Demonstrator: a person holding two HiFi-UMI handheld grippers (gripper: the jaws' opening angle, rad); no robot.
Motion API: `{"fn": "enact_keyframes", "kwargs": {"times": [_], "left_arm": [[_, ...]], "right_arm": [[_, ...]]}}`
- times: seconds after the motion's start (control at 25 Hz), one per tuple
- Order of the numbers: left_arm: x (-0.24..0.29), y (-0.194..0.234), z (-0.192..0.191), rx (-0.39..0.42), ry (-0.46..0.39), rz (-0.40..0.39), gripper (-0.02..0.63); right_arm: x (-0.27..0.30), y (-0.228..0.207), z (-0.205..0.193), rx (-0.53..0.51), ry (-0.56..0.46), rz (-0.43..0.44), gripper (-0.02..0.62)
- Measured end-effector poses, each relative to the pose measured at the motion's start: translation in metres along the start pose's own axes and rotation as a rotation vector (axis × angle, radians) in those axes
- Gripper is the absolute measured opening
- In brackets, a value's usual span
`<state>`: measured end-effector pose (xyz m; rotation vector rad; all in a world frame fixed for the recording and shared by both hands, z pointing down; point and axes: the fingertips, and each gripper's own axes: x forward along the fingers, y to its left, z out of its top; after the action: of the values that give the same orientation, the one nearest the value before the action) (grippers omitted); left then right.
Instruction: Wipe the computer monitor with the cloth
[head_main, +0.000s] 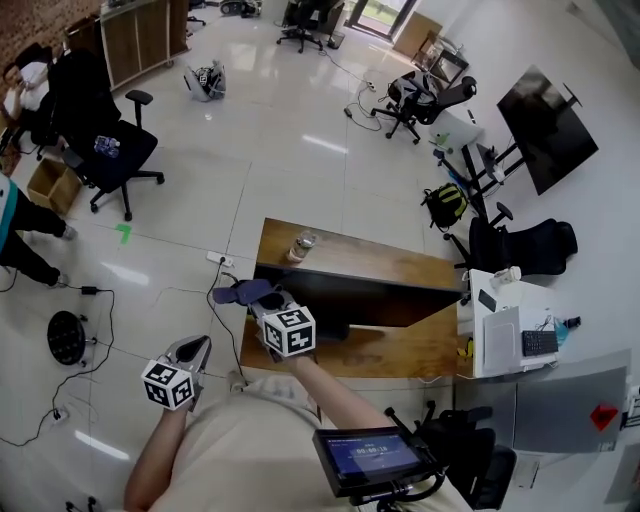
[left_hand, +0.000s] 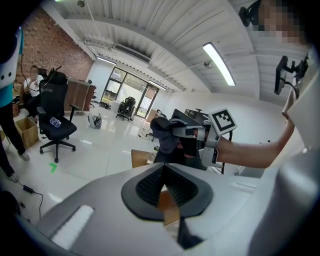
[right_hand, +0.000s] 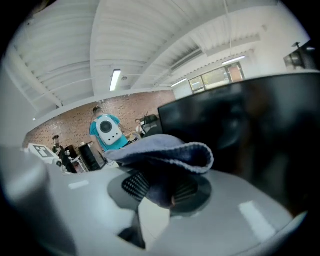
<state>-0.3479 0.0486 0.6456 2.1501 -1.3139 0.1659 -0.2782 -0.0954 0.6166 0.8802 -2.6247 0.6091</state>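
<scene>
The black computer monitor (head_main: 352, 291) stands on a wooden desk (head_main: 400, 262); its dark screen (right_hand: 250, 120) fills the right of the right gripper view. My right gripper (head_main: 258, 297) is shut on a dark blue cloth (head_main: 238, 292), held at the monitor's left end. The cloth (right_hand: 165, 155) folds over the jaws, just short of the screen; whether it touches the screen I cannot tell. The left gripper view also shows the cloth (left_hand: 167, 134) in front of the monitor. My left gripper (head_main: 193, 349) is lower left, off the desk, shut with nothing in it (left_hand: 164, 187).
A glass (head_main: 303, 243) sits at the desk's far left corner. A white cabinet (head_main: 505, 325) adjoins the desk on the right. Black office chairs (head_main: 110, 150) stand on the tiled floor, with cables (head_main: 90, 292) trailing at the left. A person in teal (right_hand: 106, 131) is in the background.
</scene>
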Motion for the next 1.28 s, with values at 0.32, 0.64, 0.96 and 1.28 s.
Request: {"fn": "enact_keyframes", "kwargs": {"times": [0.32, 0.64, 0.96, 1.28], "left_arm": [[0.021, -0.021, 0.006, 0.013, 0.011, -0.015, 0.003], [0.04, -0.041, 0.017, -0.007, 0.007, -0.004, 0.003], [0.066, -0.076, 0.035, 0.037, -0.015, -0.07, 0.003], [0.091, -0.095, 0.039, 0.052, 0.005, -0.088, 0.003]], "right_arm": [[-0.015, 0.01, 0.038, 0.018, -0.08, 0.05, 0.095], [-0.033, 0.015, 0.063, -0.048, -0.101, 0.134, 0.095], [-0.055, -0.009, 0.062, -0.088, -0.081, 0.145, 0.095], [-0.092, -0.049, 0.056, -0.077, -0.076, 0.127, 0.095]]}}
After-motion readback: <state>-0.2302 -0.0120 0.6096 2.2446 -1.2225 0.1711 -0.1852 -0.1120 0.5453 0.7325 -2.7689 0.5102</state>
